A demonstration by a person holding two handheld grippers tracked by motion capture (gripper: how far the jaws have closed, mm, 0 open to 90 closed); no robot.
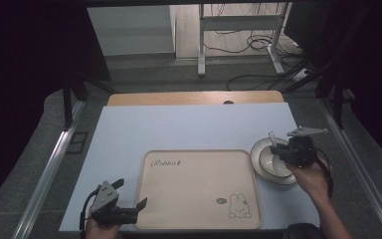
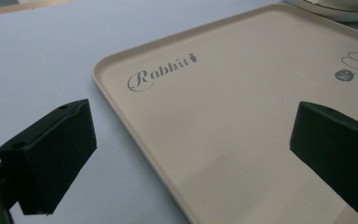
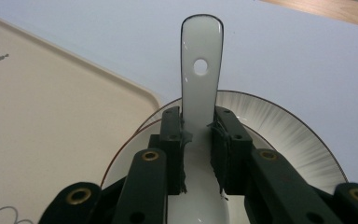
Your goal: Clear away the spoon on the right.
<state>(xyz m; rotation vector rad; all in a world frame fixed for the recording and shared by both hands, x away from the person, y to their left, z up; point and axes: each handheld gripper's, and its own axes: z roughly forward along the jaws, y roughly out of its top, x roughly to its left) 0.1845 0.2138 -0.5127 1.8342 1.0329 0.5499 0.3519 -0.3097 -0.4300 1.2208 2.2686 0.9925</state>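
The right gripper (image 1: 282, 147), at the right of the high view, is clamping the handle of a white ceramic spoon (image 3: 201, 79); in the right gripper view both pads are pressing flat on the handle just below its hanging hole, and the handle tip is pointing toward the top of the frame. The spoon is sitting over the ribbed bowl (image 1: 261, 149), which is standing on the white table (image 1: 189, 129) just beside the right edge of the beige tray (image 1: 199, 191). The left gripper (image 1: 132, 206), at the lower left of the high view, is standing released with nothing between its jaws, which are straddling the tray's near left edge in its own view.

Judgement: the spoon is being lifted out of the bowl. The glazed handle is likely to be slippery and the grip is narrow, so pressure should stay steady. Raising it straight until the scoop clears the rim should avoid dragging the bowl; whether the scoop is touching the bowl cannot be told.
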